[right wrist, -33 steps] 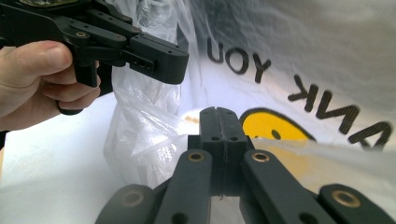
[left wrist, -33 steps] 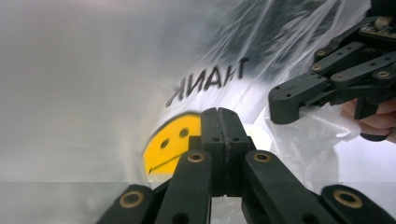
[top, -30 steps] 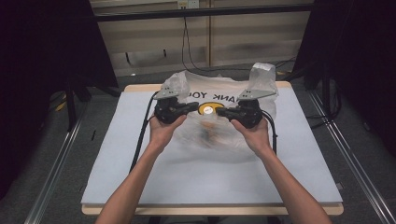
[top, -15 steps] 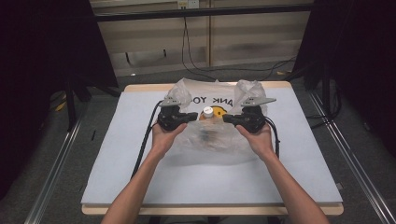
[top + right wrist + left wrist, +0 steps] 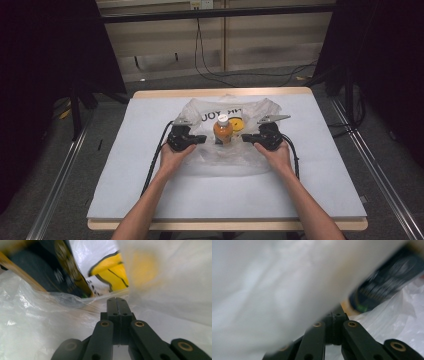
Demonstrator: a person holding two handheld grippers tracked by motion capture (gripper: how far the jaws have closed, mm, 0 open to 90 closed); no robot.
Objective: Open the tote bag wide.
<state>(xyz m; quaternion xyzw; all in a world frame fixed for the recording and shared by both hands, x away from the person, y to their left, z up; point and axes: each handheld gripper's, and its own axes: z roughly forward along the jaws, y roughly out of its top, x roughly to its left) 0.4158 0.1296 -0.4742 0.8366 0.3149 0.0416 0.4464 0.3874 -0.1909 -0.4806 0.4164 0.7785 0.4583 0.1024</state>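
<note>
Bottle (image 5: pixel 384 287) label text — blurred, cut off at upper right; plastic bag (image 5: pixel 274 290) smears upper left.

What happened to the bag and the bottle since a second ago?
Both hand-held grippers, left and right, came down, lowering the plastic bag's sides they pinch, so the orange bottle now shows. Their jaws stayed shut on the bag; the bottle stayed on the table.

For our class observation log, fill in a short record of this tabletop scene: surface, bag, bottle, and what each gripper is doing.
surface: white-covered table
bag: crumpled clear plastic bag with a yellow smiley face, lying mid-table
bottle: orange drink bottle with white cap, upright inside the bag
left gripper: jaws shut on the bag's film, left of the bottle
right gripper: jaws shut on the bag's film, right of the bottle
</note>
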